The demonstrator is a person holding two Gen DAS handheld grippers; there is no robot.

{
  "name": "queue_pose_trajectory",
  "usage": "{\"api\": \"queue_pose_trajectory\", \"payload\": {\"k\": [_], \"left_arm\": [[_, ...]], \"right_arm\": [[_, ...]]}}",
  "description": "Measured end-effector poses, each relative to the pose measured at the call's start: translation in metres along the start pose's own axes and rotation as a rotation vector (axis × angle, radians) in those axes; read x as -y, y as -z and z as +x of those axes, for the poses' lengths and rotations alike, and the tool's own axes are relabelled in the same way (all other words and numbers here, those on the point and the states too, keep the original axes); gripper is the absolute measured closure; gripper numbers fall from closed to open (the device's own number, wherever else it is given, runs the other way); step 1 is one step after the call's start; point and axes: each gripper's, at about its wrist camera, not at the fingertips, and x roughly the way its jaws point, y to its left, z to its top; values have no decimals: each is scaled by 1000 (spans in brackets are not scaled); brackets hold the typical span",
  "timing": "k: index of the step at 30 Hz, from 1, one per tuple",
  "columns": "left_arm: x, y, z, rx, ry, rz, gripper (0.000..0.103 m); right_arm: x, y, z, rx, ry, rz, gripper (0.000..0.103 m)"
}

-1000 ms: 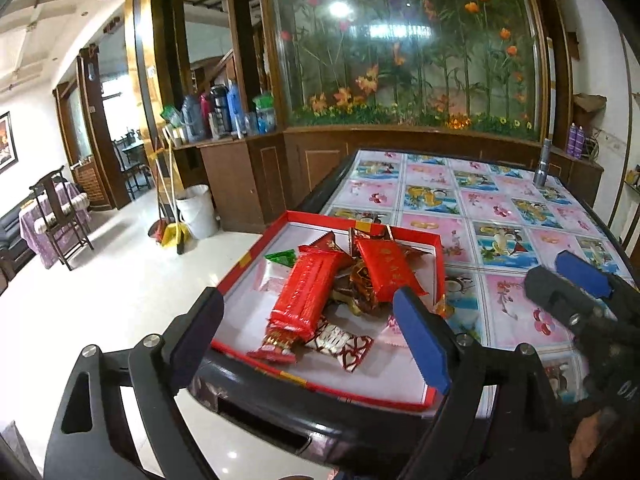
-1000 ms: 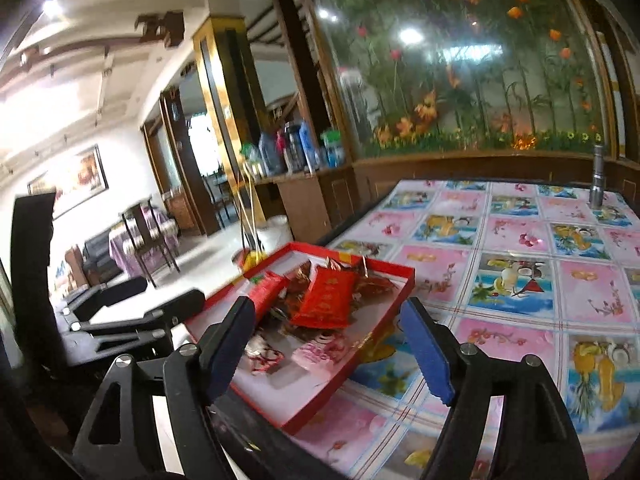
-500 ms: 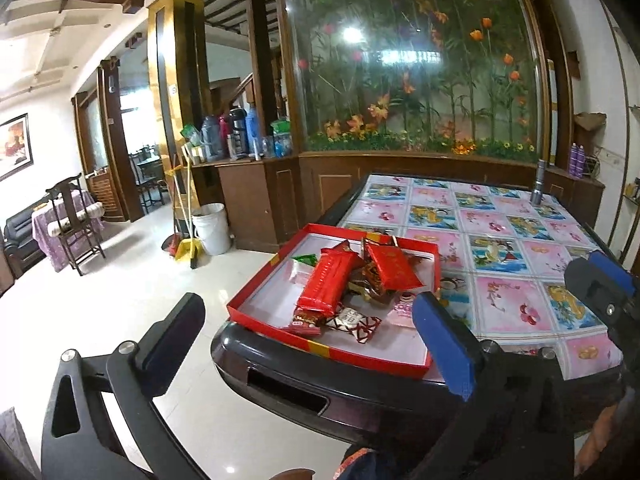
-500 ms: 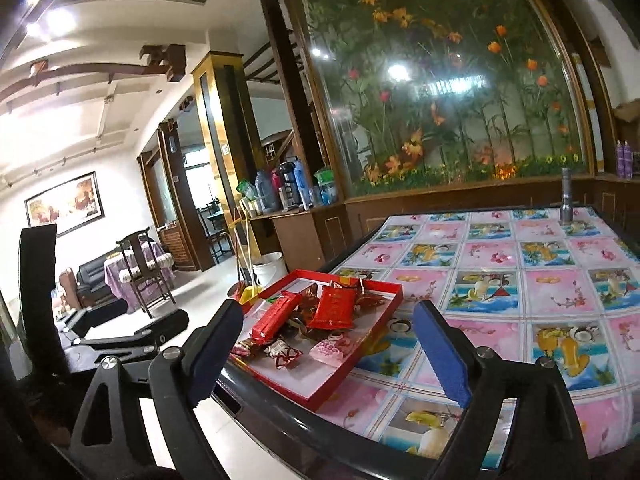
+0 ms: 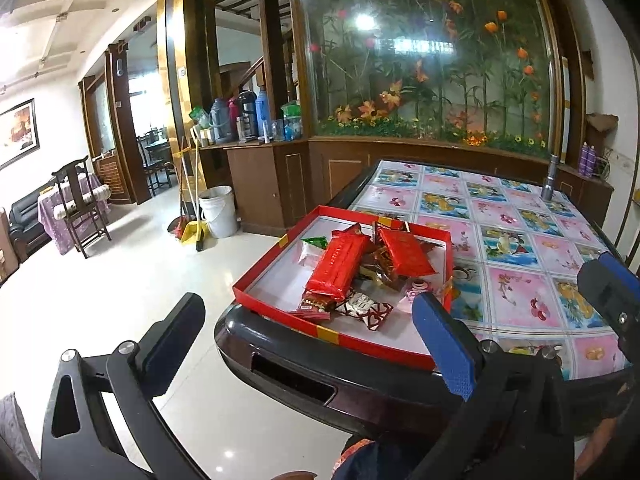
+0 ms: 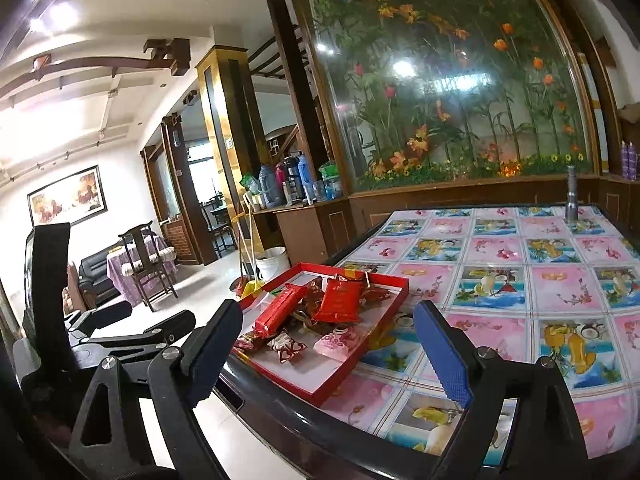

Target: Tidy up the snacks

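Right now both grippers hang off the near edge of the table (image 5: pixel 520 208), short of the red tray (image 5: pixel 280 320) that sits at its near left corner with the snacks heaped inside. Starting from the left, the left gripper (image 5: pixel 308 344) stands wide with nothing between its fingers, and the tray lies ahead of it and a little to its right. The long red packet (image 5: pixel 340 266) rests on top of the heap, its long axis running from the near edge away toward the far side, tilted slightly right (a fair match for fingers closing across its width). Just right of it lies the squarer red packet (image 5: pixel 404 252), angled the other way. Further right, the right gripper (image 6: pixel 328 360) is also wide and empty; from there the tray sits ahead and left, so I judge the left hand nearer.
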Motion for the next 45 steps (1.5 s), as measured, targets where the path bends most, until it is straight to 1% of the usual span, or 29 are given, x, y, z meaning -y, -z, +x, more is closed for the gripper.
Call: {"api": "queue_pose_trajectory", "payload": {"k": [3,7,13,16,22,31,37,45], "left_arm": [[-2,0,1,-2,-3,-5,0],[-2,1,2,-6,-7,-3,0],[-6,5,-1,3,0,-3,0],[-7,6,-2,6,2,-4,0],[-12,6,-2,8,5,-21,0],[-14,5,-2,5,12,-18,0],[-16,4,-2,2,39,-24,0],[-19,3,-2,10,45,-27,0]], "right_arm": [[-7,2,-1,5,1,-31,14],[-13,5,0,9,-11,-38,14],[-24,9,-5,39,22,-50,14],[-29,10,-5,42,18,-68,14],[-32,11,-2,28,9,-77,14],[-30,12,0,15,0,-70,14],[-34,14,1,11,-7,-86,14],[-34,13,3,2,-17,-73,14]]}}
